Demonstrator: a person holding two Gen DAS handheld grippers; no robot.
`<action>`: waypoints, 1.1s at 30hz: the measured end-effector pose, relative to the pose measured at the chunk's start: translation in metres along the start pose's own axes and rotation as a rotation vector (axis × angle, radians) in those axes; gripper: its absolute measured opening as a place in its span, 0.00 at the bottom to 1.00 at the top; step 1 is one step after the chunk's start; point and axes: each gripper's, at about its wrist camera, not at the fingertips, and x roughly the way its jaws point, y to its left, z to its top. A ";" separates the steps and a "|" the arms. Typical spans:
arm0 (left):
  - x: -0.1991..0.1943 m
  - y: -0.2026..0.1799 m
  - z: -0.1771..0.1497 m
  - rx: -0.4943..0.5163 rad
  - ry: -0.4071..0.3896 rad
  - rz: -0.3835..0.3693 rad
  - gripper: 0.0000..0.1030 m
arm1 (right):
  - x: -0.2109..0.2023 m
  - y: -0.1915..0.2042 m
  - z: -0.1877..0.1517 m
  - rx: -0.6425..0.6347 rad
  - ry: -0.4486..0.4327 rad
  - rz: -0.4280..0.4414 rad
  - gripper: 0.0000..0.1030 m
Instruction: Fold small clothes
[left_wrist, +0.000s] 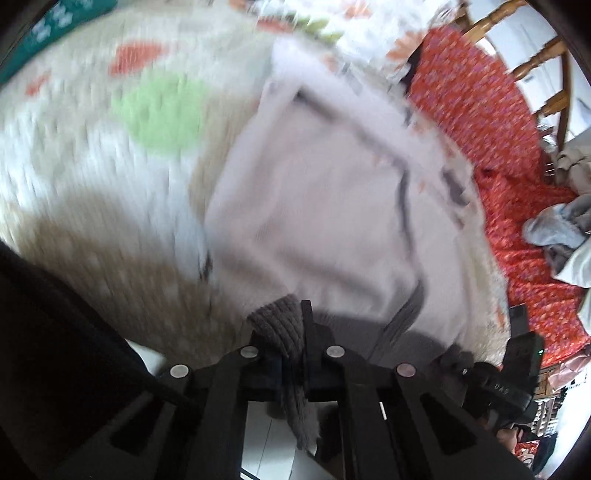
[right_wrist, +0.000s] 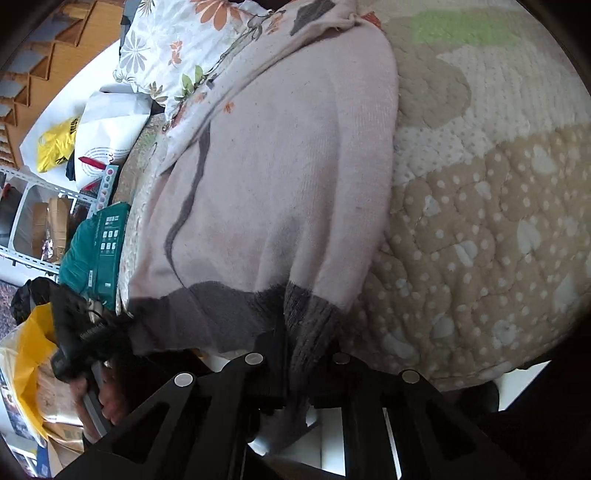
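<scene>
On the quilted beige bedspread (right_wrist: 480, 221), we clamp both the left gripper (left_wrist: 291, 332) and right gripper (right_wrist: 299, 332) on the pale pink knitted sweater's (right_wrist: 277, 166) grey ribbed hem; uneven pulling could skew our fold.

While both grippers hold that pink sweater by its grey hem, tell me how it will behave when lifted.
The pink sweater will probably hang limp: it already lies in soft creases on the quilt. The ribbed grey hem bunches between the right gripper fingers, so it should grip well. The left gripper pinches similar ribbing.
</scene>
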 end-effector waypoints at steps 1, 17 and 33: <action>-0.014 -0.004 0.006 0.018 -0.028 -0.015 0.06 | -0.007 0.003 0.001 -0.004 -0.009 0.010 0.07; -0.043 0.007 0.013 -0.075 -0.056 -0.072 0.04 | -0.063 0.006 0.010 0.008 -0.009 0.117 0.06; 0.056 -0.059 0.252 -0.111 -0.189 -0.020 0.04 | -0.006 0.025 0.255 0.047 -0.201 0.072 0.06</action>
